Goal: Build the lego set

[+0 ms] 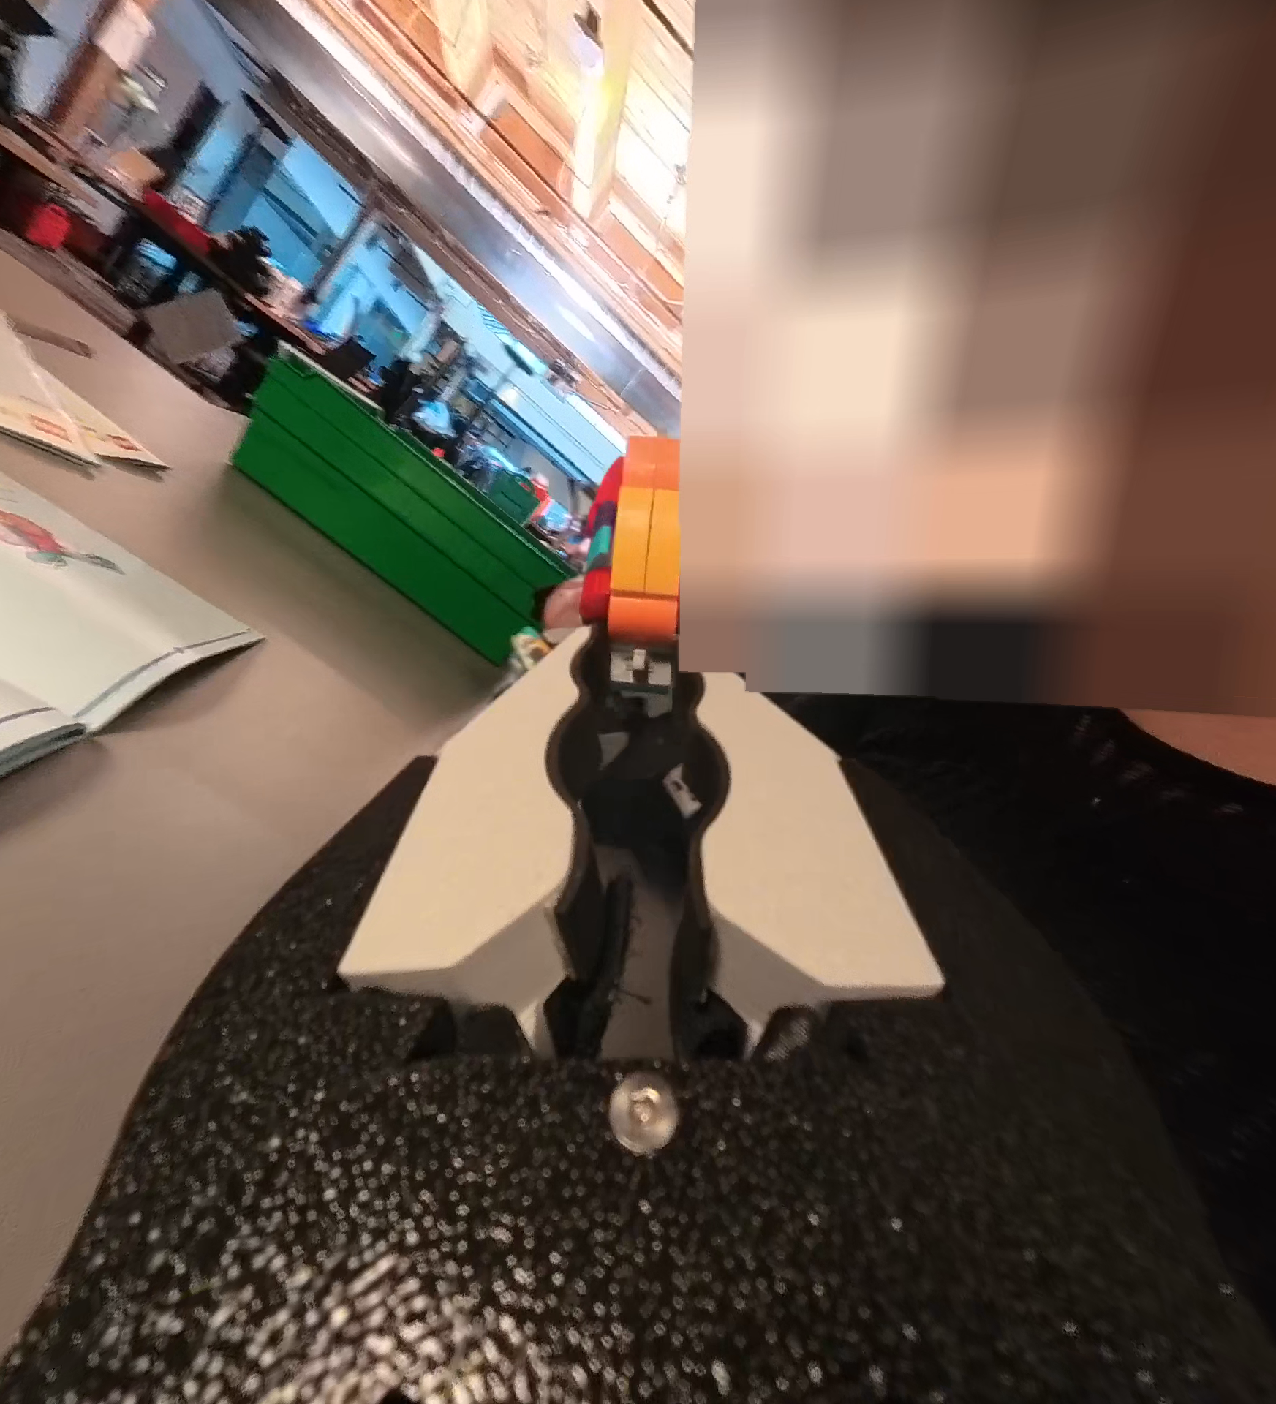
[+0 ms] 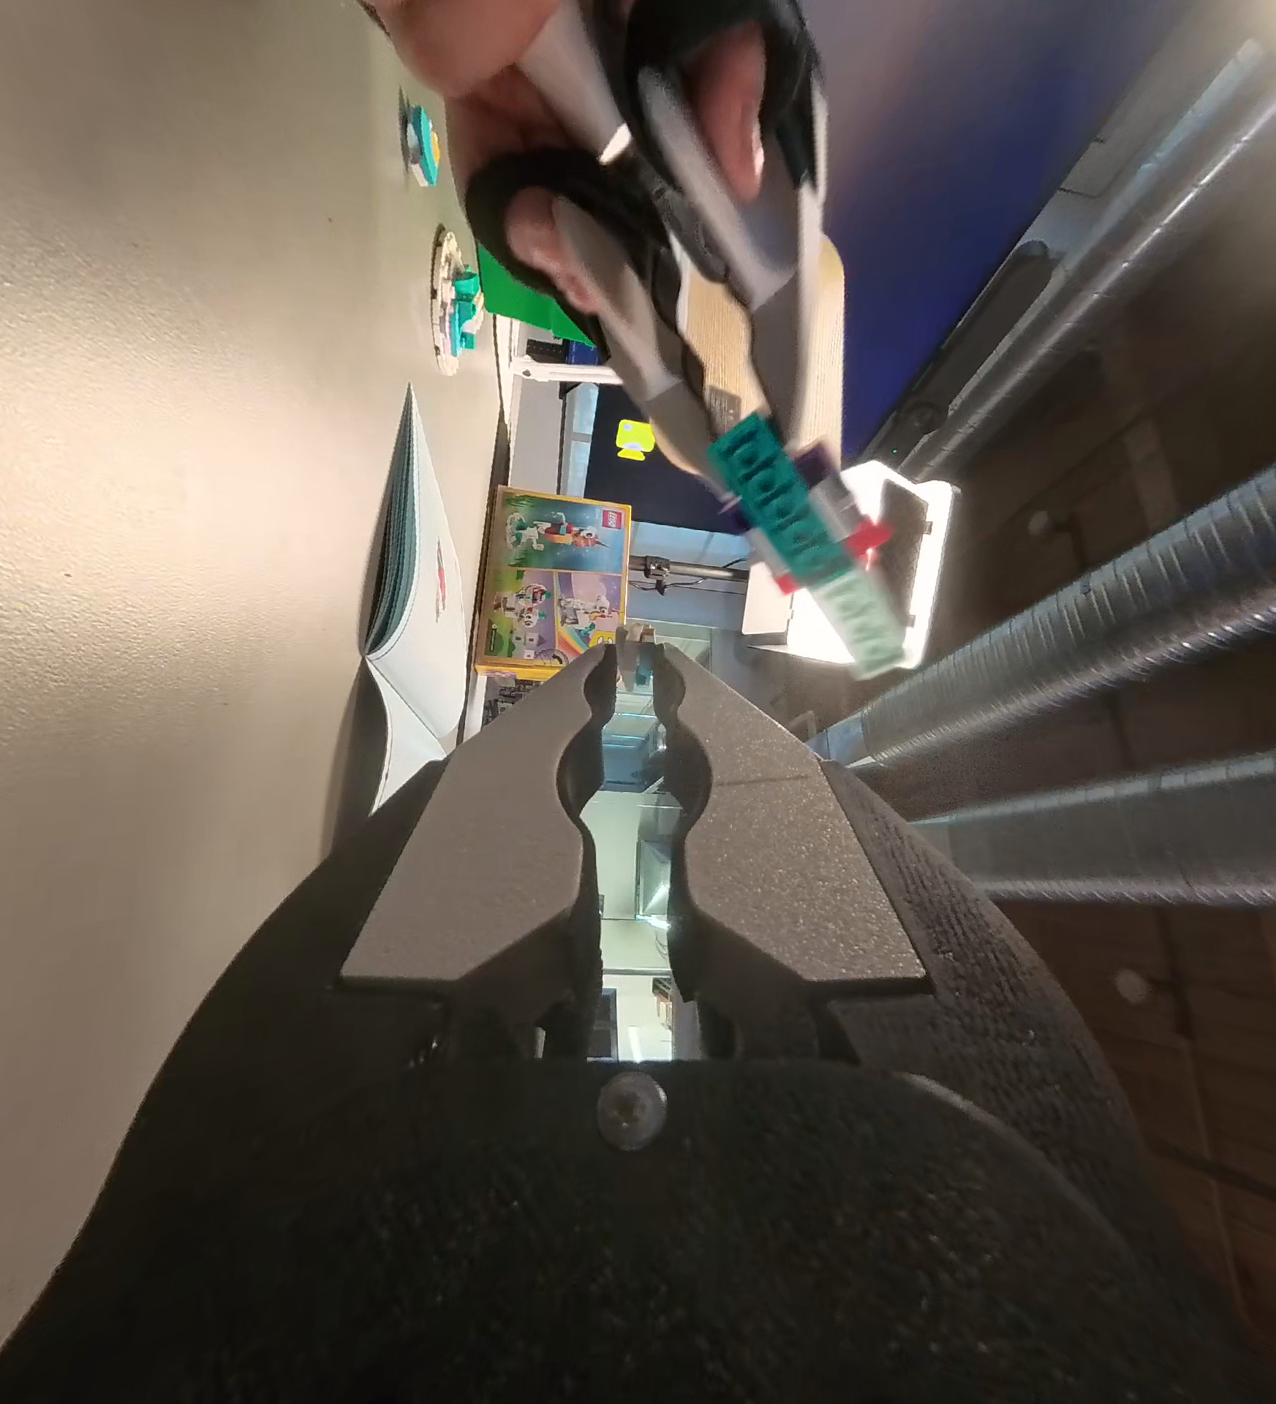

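Orange and teal bricks make up the lego assembly, held aloft off the surface in the left gripper, jaws shut on its end, probably to expose its underside. The right gripper, jaws nearly closed, pinches a small piece, seemingly ready to attach. Beyond lie the open instruction booklet and set box.

An open booklet is laid on the table, with stacked bins set behind it. A boxed set is stood beyond the booklet.
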